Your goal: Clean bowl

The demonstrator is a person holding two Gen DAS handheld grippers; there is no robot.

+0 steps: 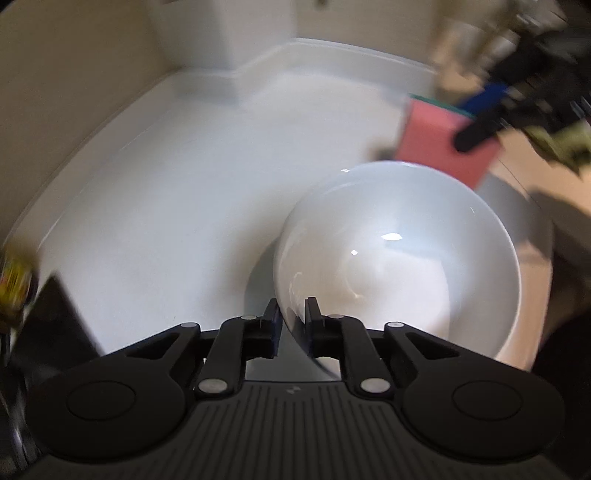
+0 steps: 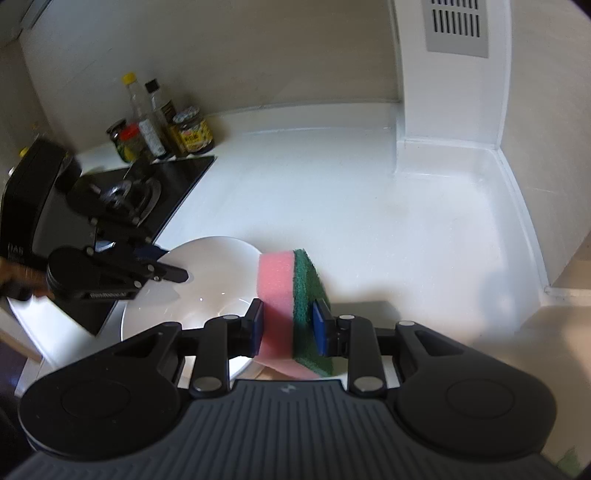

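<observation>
A white bowl (image 1: pixel 399 258) is held above the white counter, its near rim pinched by my left gripper (image 1: pixel 291 310), which is shut on it. In the right wrist view the same bowl (image 2: pixel 207 280) shows at lower left, with the left gripper (image 2: pixel 166 264) clamped on its left rim. My right gripper (image 2: pixel 288 314) is shut on a pink sponge with a green scouring side (image 2: pixel 284 288), held upright just right of the bowl's rim. From the left wrist view the sponge (image 1: pixel 436 144) hovers behind the bowl's far edge, in the right gripper (image 1: pixel 476 118).
The white counter (image 2: pixel 351 192) meets a wall and a boxed corner at back right. A black cooktop (image 2: pixel 173 173) lies at left, with several bottles and jars (image 2: pixel 159 122) behind it. A vent grille (image 2: pixel 458 26) sits high on the wall.
</observation>
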